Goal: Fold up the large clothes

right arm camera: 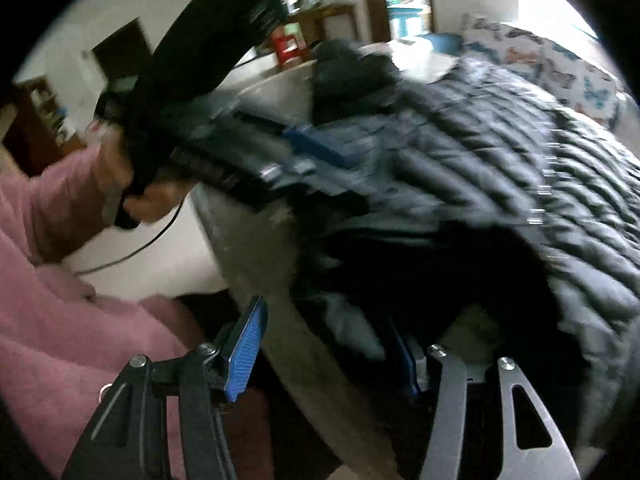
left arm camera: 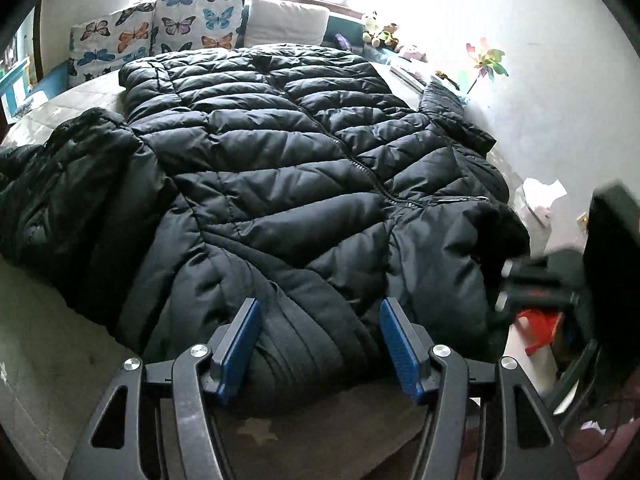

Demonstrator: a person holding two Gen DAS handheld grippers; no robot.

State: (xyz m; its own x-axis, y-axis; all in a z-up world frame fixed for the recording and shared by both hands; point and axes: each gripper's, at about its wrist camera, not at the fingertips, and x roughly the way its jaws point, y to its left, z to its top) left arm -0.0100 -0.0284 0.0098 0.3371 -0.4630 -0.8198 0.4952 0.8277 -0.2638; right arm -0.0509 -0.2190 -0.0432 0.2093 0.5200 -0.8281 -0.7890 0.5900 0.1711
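Left gripper (left arm camera: 320, 344): jaws apart, blue pads on either side of the near end of the black puffer jacket (left arm camera: 280, 168), at the near edge of the bed (left arm camera: 40, 320); contact between pads and fabric cannot be confirmed. Right gripper (right arm camera: 328, 356): jaws apart, left pad (right arm camera: 246, 354) clear in the air, right pad partly hidden behind dark jacket fabric at the near corner of the bed; the right wrist view is motion-blurred, so a hold on the fabric cannot be confirmed. In that view the person's hand (right arm camera: 148, 196), in a pink sleeve (right arm camera: 52, 208), holds the left gripper at the jacket's near end.

The jacket lies spread front-up across the bed, zipper (left arm camera: 344, 148) running from near to far. One sleeve (left arm camera: 68, 184) extends to the left edge; the other lies toward the right edge.

Far edge of bed: butterfly-print cushions (left arm camera: 160, 32), a plain white cushion (left arm camera: 286, 26). Far right corner: small plush toys (left arm camera: 380, 32), a multicoloured pinwheel (left arm camera: 486, 58)
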